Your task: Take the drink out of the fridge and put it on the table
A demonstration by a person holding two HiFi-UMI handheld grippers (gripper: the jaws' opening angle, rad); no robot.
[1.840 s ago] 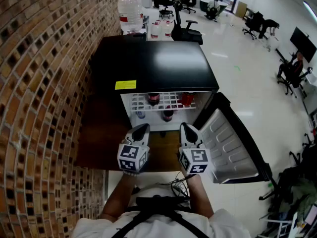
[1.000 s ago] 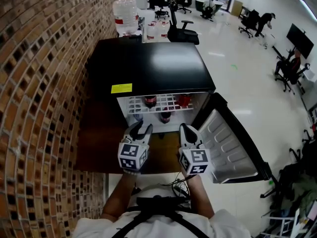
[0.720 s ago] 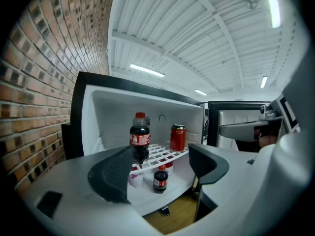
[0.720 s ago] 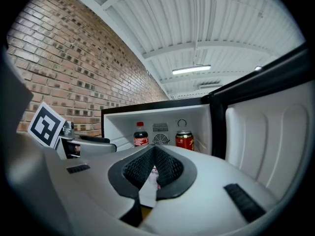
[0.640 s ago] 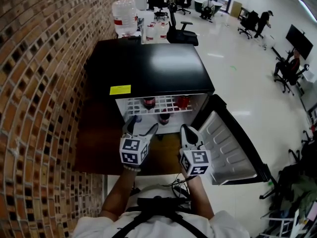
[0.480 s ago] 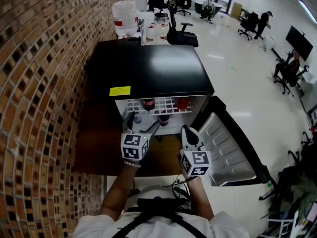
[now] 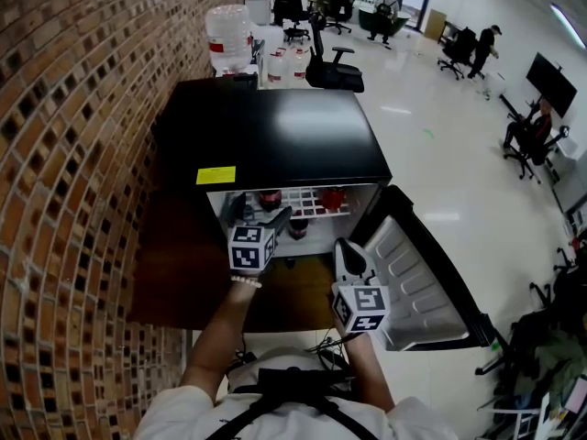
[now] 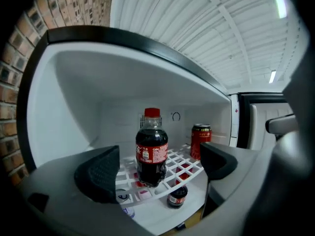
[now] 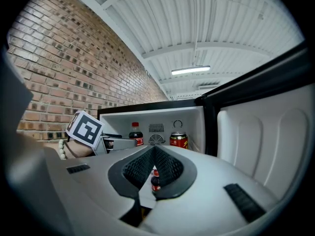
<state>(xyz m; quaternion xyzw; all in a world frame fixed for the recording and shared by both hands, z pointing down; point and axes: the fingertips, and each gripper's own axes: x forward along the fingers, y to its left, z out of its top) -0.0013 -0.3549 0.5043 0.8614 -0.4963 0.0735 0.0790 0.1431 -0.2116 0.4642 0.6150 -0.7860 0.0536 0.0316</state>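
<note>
My left tool point(image 8: 158, 168) is at the open fridge point(image 7: 275, 136), jaws opening. The pads are clear of the cola bottle point(image 8: 151, 149), which stands upright in line between them on the wire shelf point(image 8: 183, 167). A red can point(image 8: 200, 140) is further right on the same shelf. My right tool point(image 9: 153, 170) is clenched and empty, outside near the door point(image 7: 417, 273).

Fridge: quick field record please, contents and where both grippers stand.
fridge: door open, swung right
wire shelf: cola bottle upright, red can to its right
below shelf: small bottle
left gripper: at the fridge mouth, jaws opening, cola bottle lined up ahead between them, untouched
right gripper: outside the fridge, jaws shut, empty
</note>
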